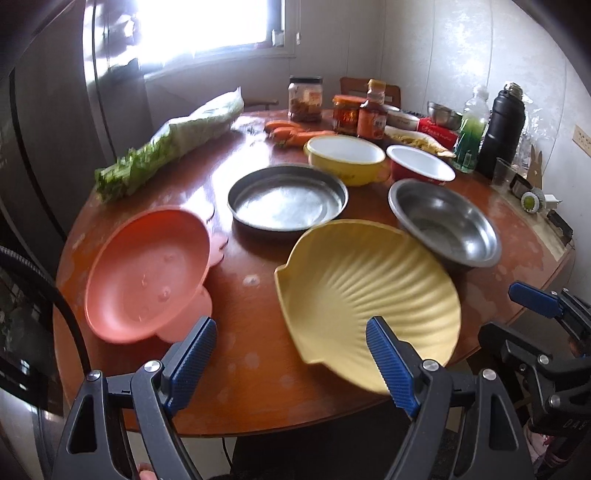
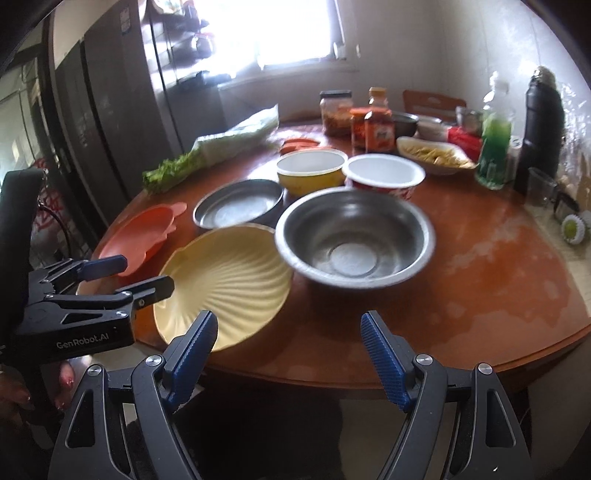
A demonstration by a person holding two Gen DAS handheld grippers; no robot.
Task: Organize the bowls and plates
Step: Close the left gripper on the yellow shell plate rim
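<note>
Plates and bowls [image 1: 369, 295] untouched beyond both wide-open, empty hand-held grippers [image 1: 291, 354].

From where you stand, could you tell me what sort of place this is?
Most likely a home kitchen or dining corner. A round wooden table holds bowls and plates, jars of sauce and pickles sit at the back, and a tall steel fridge stands beside a bright window.

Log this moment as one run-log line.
left claw: open, empty | right claw: open, empty | shell plate, steel bowl: on table, untouched | stacking: not started
</note>
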